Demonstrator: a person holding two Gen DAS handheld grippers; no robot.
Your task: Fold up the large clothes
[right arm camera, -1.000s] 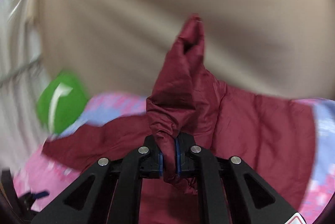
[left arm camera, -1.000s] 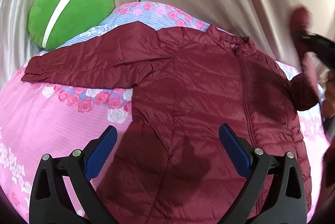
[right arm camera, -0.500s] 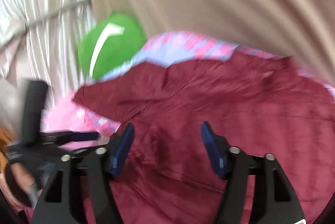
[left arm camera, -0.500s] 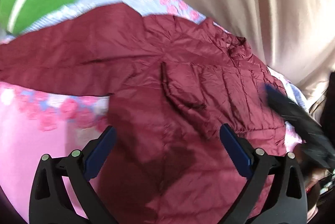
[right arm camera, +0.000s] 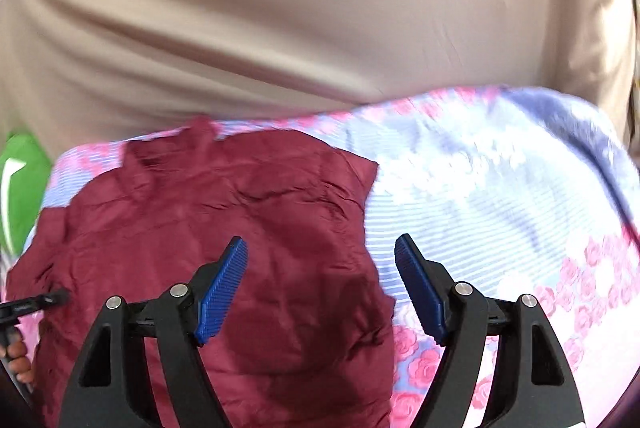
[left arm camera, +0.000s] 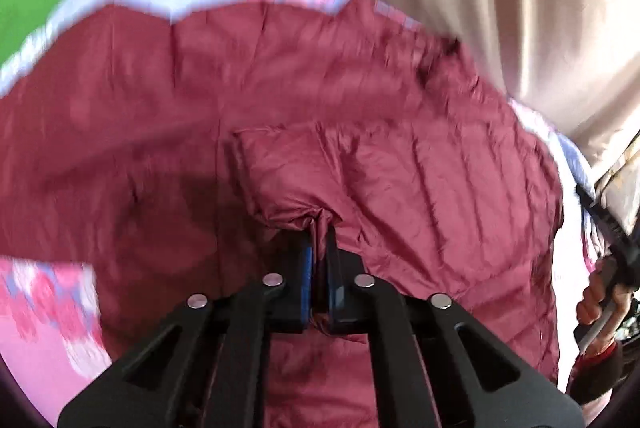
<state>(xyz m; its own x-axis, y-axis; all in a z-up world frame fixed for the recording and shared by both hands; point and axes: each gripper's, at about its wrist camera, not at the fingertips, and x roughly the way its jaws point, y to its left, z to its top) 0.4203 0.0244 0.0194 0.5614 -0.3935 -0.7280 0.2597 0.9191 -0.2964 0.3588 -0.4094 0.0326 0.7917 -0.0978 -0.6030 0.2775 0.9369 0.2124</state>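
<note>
A: Where's the jacket (left arm camera: 400, 188) sitting?

B: Spread across the bed, on the flowered bedspread (right arm camera: 500, 196), with the beige curtain (right arm camera: 320, 8) hanging behind it. A green cushion (right arm camera: 20, 188) lies off at the far left corner.

A: And the two tools?

B: The left gripper (left arm camera: 318, 268) has its jaws pressed together on a bunched pinch of the jacket, right where a sleeve (left arm camera: 288, 180) lies folded over the body. The right gripper (right arm camera: 320, 288) has its jaws wide apart, holding nothing, hovering above the jacket's right edge where it meets the bedspread.

A: How do you expect the cloth to behave?

B: It looks like a thin quilted puffer, so I'd judge it light, soft and rather slick. The shell is shiny and crumples easily. A small pinch may slide out of the pads, and the padding will probably spring back instead of keeping a crease.

A: So where's the sensible place to take hold?

B: On seams, hems or the cuff, I think, where the layers are thicker and give the pads something to bite. The free right gripper could take the side edge or hem just under it, so both sides lift together and the fold lies flat.

A: Anything unclear?

B: The left view is blurred, so I can't tell how many layers sit in that pinch.
</note>
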